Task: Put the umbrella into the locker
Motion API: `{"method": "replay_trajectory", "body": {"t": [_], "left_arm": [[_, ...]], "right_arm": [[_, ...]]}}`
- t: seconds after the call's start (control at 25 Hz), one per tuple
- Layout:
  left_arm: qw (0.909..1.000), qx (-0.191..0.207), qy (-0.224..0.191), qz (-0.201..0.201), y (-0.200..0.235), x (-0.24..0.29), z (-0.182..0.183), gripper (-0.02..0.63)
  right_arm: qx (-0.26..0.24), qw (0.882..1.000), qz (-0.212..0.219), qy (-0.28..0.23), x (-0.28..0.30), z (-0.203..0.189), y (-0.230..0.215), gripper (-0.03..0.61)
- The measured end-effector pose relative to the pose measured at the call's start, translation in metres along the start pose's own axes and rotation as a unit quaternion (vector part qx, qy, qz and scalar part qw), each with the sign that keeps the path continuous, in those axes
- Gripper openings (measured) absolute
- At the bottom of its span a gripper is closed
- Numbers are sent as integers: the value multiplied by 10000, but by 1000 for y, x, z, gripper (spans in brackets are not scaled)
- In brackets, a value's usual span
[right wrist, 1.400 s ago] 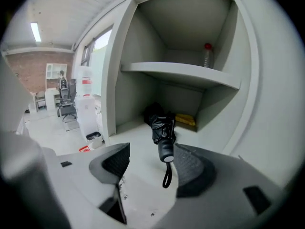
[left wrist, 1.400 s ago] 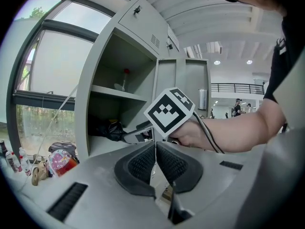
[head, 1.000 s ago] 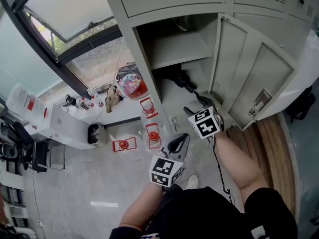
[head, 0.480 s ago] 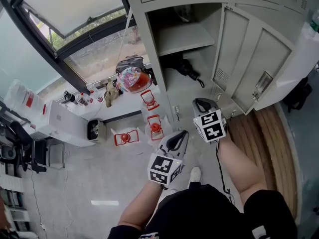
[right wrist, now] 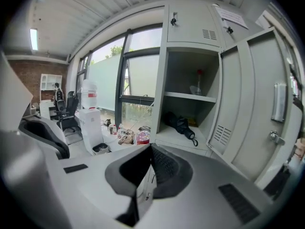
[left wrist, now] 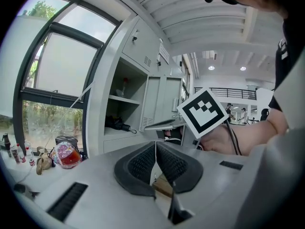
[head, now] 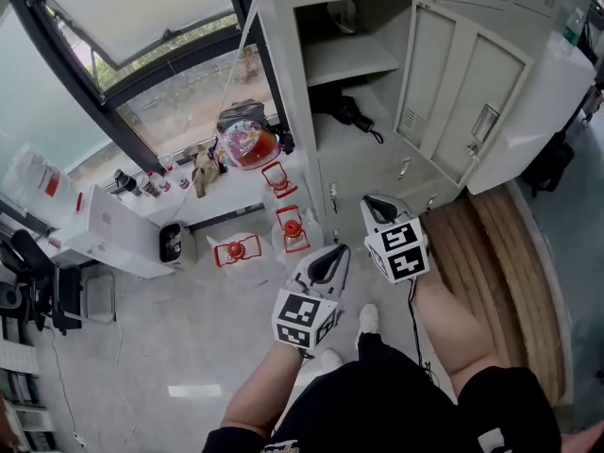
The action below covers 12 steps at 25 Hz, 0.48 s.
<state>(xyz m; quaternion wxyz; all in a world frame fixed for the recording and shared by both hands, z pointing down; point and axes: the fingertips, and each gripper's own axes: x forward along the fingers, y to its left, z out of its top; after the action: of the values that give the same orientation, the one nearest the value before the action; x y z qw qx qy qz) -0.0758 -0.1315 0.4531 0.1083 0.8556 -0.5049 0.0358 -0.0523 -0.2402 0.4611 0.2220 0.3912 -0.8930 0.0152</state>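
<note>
Head view: umbrella in locker, well beyond right hand-held gripper.

right tongs: just closed, empty | umbrella: on locker shelf

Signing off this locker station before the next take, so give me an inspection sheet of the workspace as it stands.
Surface: pale grey floor; wooden boards at the right.
Job's things: black umbrella lies folded on the lower shelf of the open locker; door swung wide.
Clutter: red lantern-like items beside the locker; colourful bag and small bottles on the window ledge.
Grippers: left hand-held gripper shut, empty; right hand-held gripper has just closed, nothing between its jaws; both are clear of the locker.
Cables: black cable along the right forearm.
Surroundings: large window at the left.
</note>
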Motion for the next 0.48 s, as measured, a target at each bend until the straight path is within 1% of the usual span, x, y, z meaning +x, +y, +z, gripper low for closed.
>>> {"method": "replay_trajectory", "body": {"t": [0.48], "left_arm": [[9997, -88, 73, -196, -20, -55, -30, 20]], "right_arm": [[270, 9996, -87, 0, -56, -25, 57, 54]]}}
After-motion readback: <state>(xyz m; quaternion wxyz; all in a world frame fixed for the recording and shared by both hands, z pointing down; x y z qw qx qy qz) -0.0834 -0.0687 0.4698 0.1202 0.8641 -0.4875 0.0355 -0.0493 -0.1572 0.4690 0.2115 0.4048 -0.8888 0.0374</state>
